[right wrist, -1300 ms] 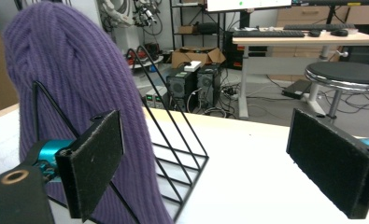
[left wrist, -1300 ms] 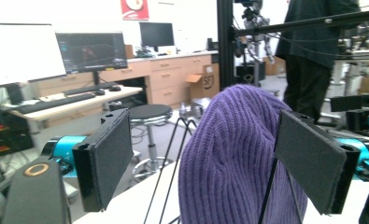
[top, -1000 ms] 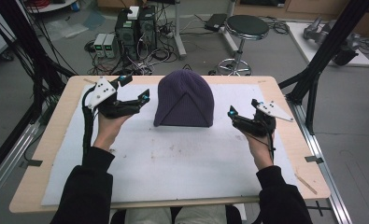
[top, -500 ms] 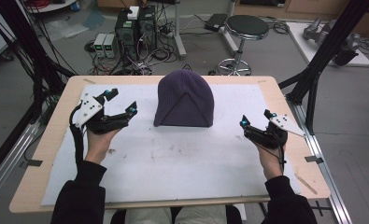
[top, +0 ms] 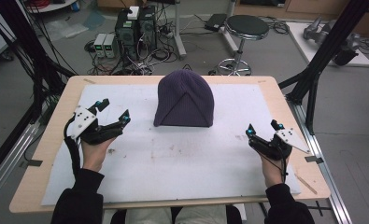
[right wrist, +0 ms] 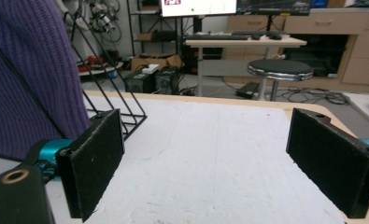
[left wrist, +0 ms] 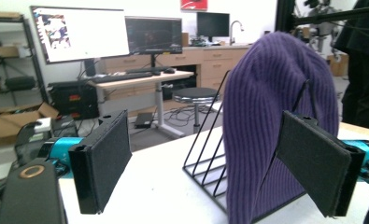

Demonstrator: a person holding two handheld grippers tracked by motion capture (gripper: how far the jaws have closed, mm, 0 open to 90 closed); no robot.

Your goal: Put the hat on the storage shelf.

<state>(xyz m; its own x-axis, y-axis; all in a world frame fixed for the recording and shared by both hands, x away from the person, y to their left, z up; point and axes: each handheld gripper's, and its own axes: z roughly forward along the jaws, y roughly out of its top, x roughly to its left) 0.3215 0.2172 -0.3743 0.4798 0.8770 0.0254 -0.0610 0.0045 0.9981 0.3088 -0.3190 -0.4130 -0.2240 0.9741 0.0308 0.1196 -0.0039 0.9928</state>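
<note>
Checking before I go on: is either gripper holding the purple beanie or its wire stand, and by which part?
Nothing is held. The left gripper and right gripper are both open, apart from the beanie on its wire stand.

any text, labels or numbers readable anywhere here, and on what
Nothing can be read.
Left monitor: a white page with a picture, lettering too blurred.
Red sign on the wall: blurred, no letters made out.
Screen above the desk in the right gripper view: small marks, too small.
Purple beanie, left gripper and right gripper: no visible label.
</note>
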